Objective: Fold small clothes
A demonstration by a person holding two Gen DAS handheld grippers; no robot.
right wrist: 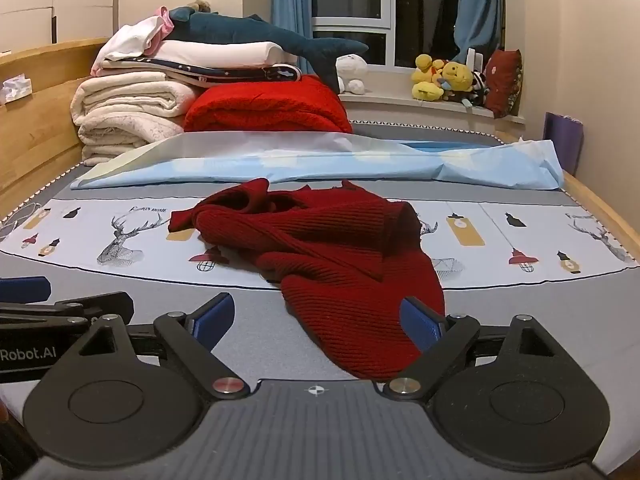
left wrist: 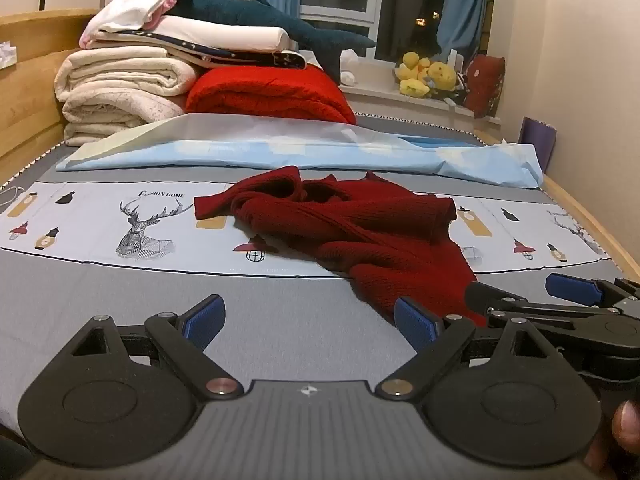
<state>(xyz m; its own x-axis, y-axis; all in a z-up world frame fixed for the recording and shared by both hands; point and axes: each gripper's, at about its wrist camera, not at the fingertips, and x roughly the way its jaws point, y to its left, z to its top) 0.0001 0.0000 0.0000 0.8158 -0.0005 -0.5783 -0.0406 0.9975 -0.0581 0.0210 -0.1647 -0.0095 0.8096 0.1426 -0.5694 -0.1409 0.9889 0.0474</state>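
Dark red ribbed knit makes up the small sweater [left wrist: 352, 224] that is seen crumpled on the bed [left wrist: 100, 312], spread partly over the pale printed band with deer drawings [left wrist: 146, 226] and partly over the plain grey sheet nearer the cameras. Its near hem is trailed toward the right side of the scene. The left gripper [left wrist: 310, 322] is held low over the grey sheet with its blue-padded fingers spread wide and nothing between them; its right pad [left wrist: 414, 322] is placed just beside the near edge of the knit, and whether it touches cannot be told. The right gripper [right wrist: 316, 322] is likewise held wide apart, and the near hem of the sweater [right wrist: 340, 256] is seen lying between its two blue pads [right wrist: 214, 316], not clamped. In the left wrist view the right gripper [left wrist: 532, 294] is seen at the right edge, close to the garment's near corner. Beyond the sweater, a light blue sheet [left wrist: 304, 152] is laid across the bed from left to right. At the far left, cream blankets [left wrist: 120, 88] are stacked, with a folded red blanket [left wrist: 272, 94] beside them and a dark teal plush shark [left wrist: 264, 16] on top. On the far windowsill, yellow plush toys [left wrist: 426, 74] are grouped below blue curtains [left wrist: 464, 4]
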